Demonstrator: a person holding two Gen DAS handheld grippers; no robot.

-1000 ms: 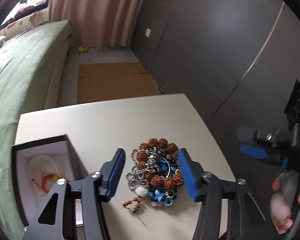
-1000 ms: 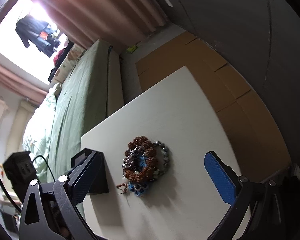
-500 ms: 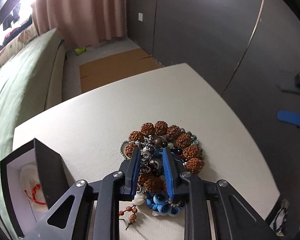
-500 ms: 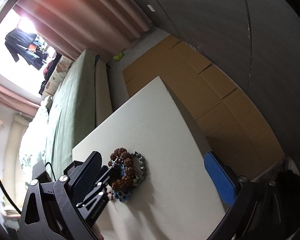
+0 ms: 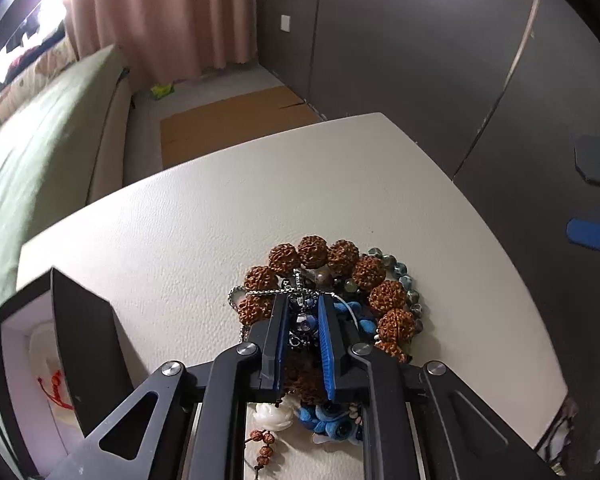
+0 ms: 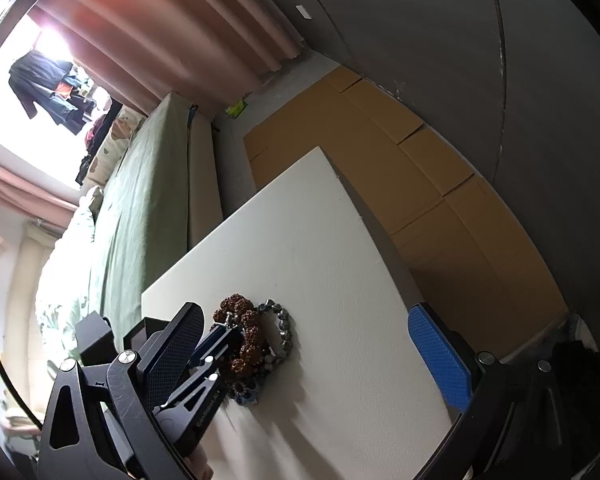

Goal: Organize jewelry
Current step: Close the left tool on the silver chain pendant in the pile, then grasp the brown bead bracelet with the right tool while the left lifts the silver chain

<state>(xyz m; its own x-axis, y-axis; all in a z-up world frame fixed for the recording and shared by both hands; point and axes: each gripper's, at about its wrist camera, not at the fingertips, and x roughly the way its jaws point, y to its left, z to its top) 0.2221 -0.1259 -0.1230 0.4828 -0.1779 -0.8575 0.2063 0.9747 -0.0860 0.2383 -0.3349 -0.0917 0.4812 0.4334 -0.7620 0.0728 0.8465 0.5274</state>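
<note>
Cream, lightly textured table [image 5: 228,200]. Lying on it: a heap of jewelry [image 5: 340,288], directly under the left gripper [image 5: 303,312]; an open black box [image 5: 72,332] with white lining, to that claw's left; bare tabletop beyond the claw's tips.

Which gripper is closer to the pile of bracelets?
Left. The left gripper is down in the pile of bracelets, jaws closing on beads. The right gripper hangs wide open, off to the side.
</note>
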